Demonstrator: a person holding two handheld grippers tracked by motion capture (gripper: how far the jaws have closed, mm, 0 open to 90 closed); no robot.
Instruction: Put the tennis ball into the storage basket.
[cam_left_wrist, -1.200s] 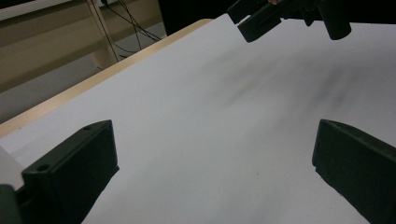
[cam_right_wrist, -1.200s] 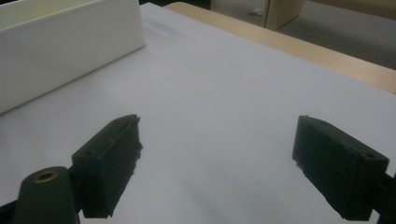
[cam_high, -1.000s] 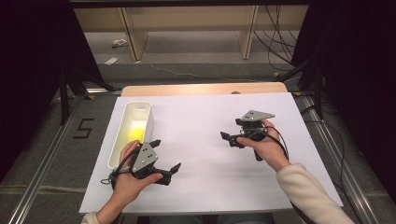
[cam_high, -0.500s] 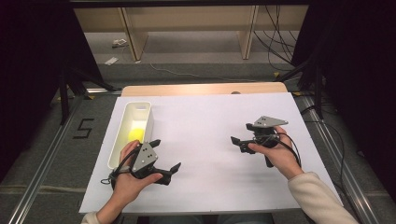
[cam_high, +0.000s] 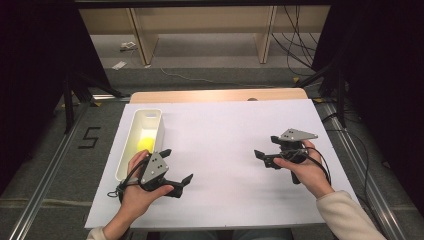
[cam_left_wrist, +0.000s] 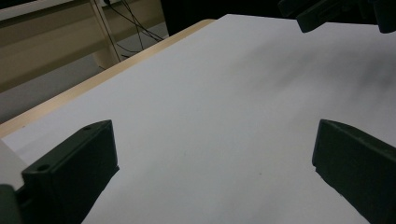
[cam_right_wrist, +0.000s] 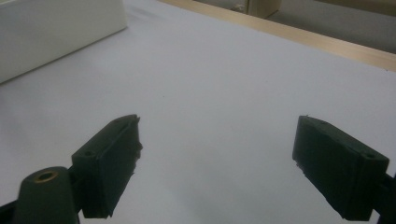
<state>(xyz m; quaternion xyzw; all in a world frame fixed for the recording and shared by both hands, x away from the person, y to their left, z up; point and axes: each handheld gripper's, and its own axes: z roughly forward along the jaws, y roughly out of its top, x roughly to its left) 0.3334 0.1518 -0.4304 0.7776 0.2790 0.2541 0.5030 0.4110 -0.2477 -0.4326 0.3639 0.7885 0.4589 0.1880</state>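
On the white table sheet (cam_high: 225, 130), a long white bin (cam_high: 131, 150) stands at the left with a yellow object (cam_high: 145, 145) inside it. My left gripper (cam_high: 176, 165) rests low on the sheet just right of the bin's near end, open and holding nothing. In the left gripper view its jaws (cam_left_wrist: 215, 149) stand wide apart over bare sheet, with the other gripper (cam_left_wrist: 336, 11) at the top right. My right gripper (cam_high: 266, 147) hovers at the right side, open and pointing left. In the right gripper view its jaws (cam_right_wrist: 219, 144) are spread and bare, with the bin (cam_right_wrist: 51, 32) at the top left.
A wooden table edge (cam_high: 215, 95) runs along the far side of the sheet. Beyond it stand shelf legs (cam_high: 142, 40) and cables (cam_high: 300, 45) on the floor. Metal rails (cam_high: 45, 175) flank the table.
My right gripper has moved to the right and nearer to the person, staying open. The left gripper and the bin have not moved.
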